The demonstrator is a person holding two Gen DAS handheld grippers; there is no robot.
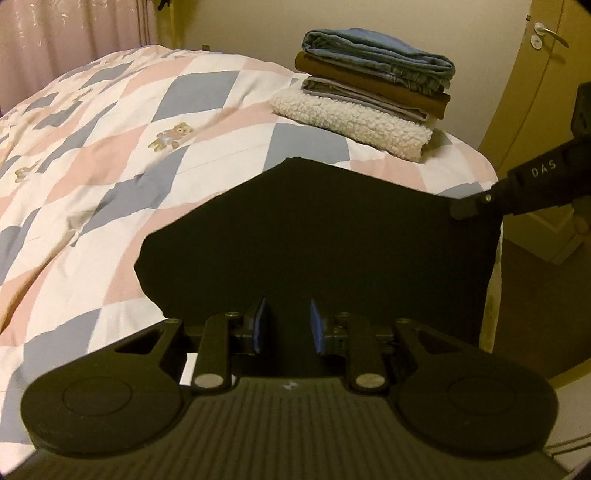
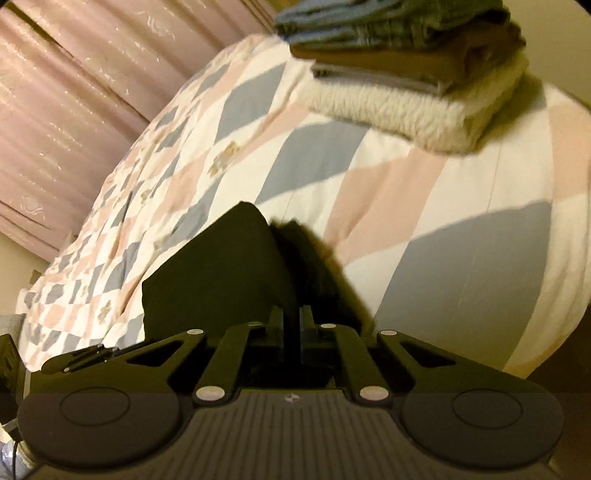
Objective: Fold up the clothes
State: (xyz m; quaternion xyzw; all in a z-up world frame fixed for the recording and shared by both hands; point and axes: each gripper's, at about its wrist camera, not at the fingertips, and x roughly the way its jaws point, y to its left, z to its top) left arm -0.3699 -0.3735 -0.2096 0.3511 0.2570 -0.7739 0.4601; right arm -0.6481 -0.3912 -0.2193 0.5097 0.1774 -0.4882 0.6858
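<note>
A black garment lies partly folded on the checked duvet near the bed's front corner. My left gripper hovers at the garment's near edge, its blue pads apart and nothing clamped between them. My right gripper reaches in from the right to the garment's right corner. In the right wrist view, the right gripper is shut on a raised fold of the black garment. The cloth there is blurred.
A stack of folded clothes sits on the far right of the bed: a white fleece, grey, brown and denim pieces. A pink curtain hangs behind the bed. A door with a handle stands to the right, beyond the bed's edge.
</note>
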